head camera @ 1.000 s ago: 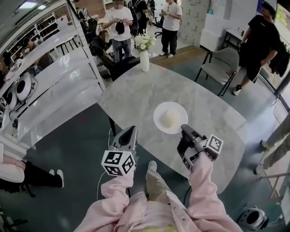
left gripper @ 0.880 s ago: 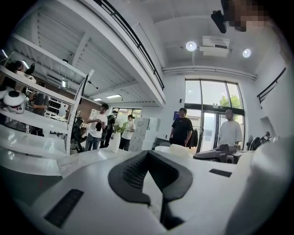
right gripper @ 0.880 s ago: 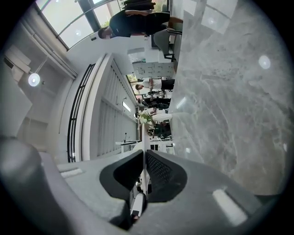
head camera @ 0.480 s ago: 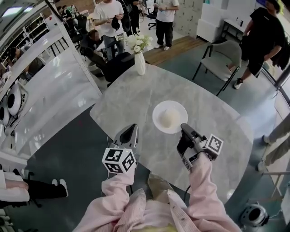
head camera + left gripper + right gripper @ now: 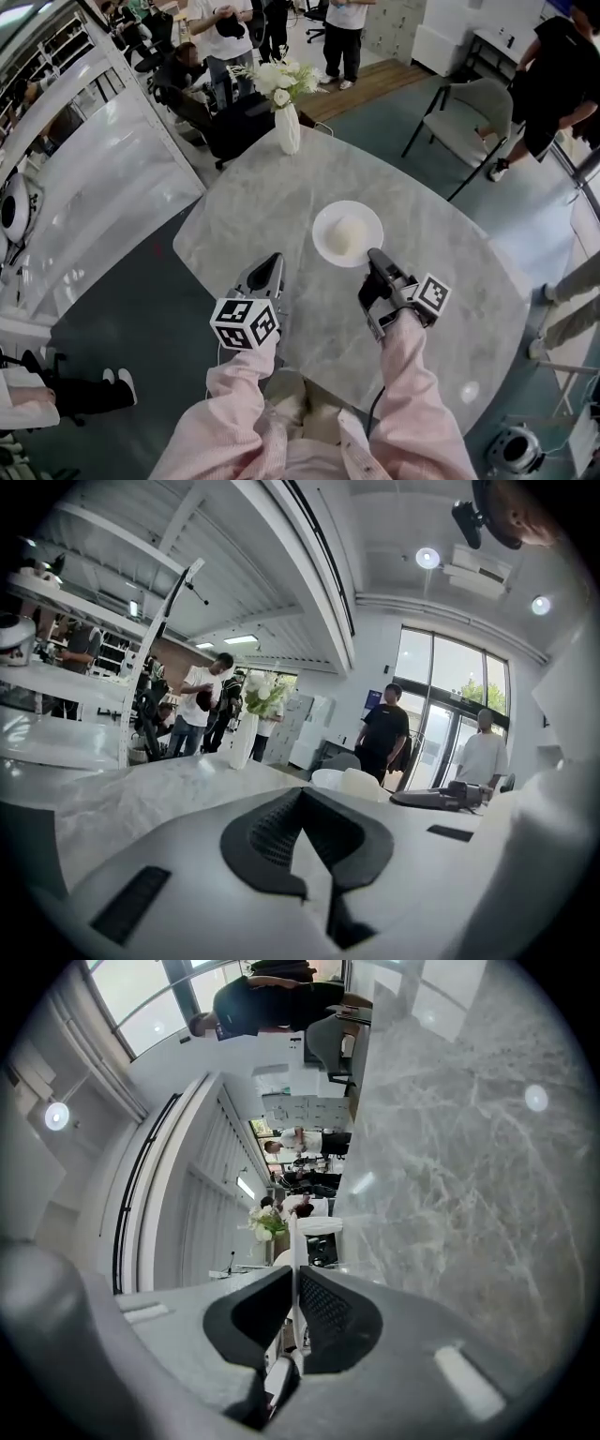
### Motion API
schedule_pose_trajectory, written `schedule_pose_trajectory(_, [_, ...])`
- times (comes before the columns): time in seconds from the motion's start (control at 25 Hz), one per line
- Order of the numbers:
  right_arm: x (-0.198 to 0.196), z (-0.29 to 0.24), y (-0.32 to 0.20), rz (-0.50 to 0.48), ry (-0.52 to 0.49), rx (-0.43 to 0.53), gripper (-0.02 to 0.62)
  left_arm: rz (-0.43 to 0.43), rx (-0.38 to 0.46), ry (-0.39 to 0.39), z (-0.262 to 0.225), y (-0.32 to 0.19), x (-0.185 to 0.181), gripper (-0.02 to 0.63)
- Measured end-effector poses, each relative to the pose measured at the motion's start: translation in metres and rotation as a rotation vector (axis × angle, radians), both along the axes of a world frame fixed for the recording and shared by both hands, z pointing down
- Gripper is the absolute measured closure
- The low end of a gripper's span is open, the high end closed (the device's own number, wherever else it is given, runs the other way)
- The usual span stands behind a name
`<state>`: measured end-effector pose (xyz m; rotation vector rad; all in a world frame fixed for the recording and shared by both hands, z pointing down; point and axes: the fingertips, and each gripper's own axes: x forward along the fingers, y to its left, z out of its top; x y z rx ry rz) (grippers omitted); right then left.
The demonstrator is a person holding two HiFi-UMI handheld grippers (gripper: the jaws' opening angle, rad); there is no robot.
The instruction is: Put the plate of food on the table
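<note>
My right tool (image 5: 372, 254) is closed down to a sliver on the near rim of the plate (image 5: 325, 234). In the right gripper view a thin white edge runs between its pads. The plate sits flat on the grey marbled tabletop (image 5: 253, 211), straight ahead of that tool and toward the middle of the round top.

My left tool (image 5: 273, 263) hovers over the near-left part of the tabletop, off to the plate's left and apart from it. Its jaws are pressed together with nothing in them.

The plate is round and plain white, with a pale, rounded mound of food (image 5: 350, 237) in its centre and a bare rim all round. A white vase of flowers (image 5: 287, 127) stands at the far edge, well apart from the plate.
</note>
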<state>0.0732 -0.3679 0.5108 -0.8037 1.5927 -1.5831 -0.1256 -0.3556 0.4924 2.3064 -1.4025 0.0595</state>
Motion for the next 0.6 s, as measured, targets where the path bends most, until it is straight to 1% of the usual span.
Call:
schedule_pose_trajectory(0.12, [-0.001,0.015,-0.018,-0.001,0.035,-0.003,0.577,0.007,-0.04,0.011,0.02,-0.013,0.002,0.607])
schedule_pose_trajectory(0.32, [0.003,0.05,-0.044,0.027,0.043,-0.052,0.577,0.038,-0.123,0.018,0.057,-0.029,0.011,0.607])
schedule_pose_trajectory(0.44, [0.003,0.073,-0.067,0.039,0.057,-0.075,0.575,0.048,-0.159,0.027,0.08,-0.046,0.014,0.607])
schedule_pose_trajectory(0.6, [0.002,0.09,-0.086,0.052,0.06,-0.094,0.575,0.071,-0.201,0.033,0.102,-0.059,0.021,0.607])
